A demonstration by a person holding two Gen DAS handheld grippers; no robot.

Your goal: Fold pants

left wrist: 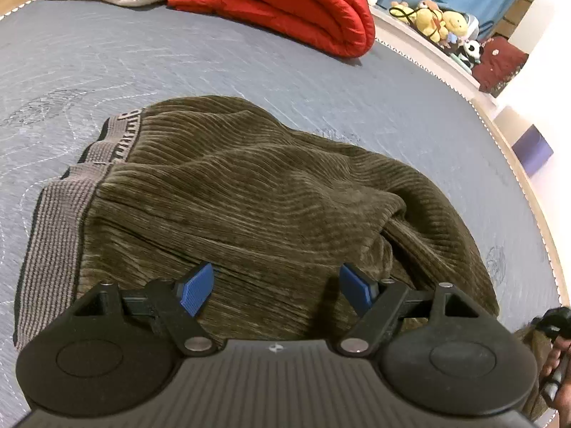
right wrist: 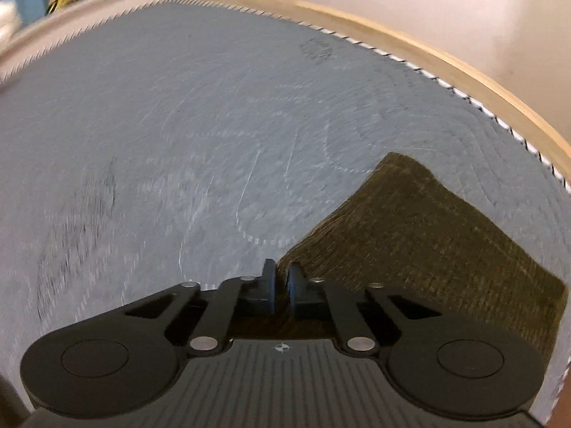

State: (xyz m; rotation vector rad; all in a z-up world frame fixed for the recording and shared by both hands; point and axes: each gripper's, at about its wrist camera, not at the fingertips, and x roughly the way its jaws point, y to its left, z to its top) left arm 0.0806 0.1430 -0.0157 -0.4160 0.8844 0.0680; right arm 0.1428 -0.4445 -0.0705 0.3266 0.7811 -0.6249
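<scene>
The left gripper [left wrist: 278, 287] hovers with fingers [left wrist: 196, 289] spread wide and empty over the rumpled olive pants [left wrist: 249, 192], which lie on the grey mat [left wrist: 178, 64]; waistband to its left. The right gripper [right wrist: 281, 287] has its fingers [right wrist: 295, 285] pressed together, pinching a pants edge; the fabric trails off to their right.

The left gripper [left wrist: 276, 287] is matte black plastic with a ribbed housing, two round discs at its sides, and linkage arms pinned with silver rivets. Its fingers carry blue ridged pads [left wrist: 197, 287]. A small crosshair mark sits at the centre of the housing. The right gripper [right wrist: 281, 287] has the same black build, rivets, crosshair and dark blue pads [right wrist: 295, 281].
</scene>
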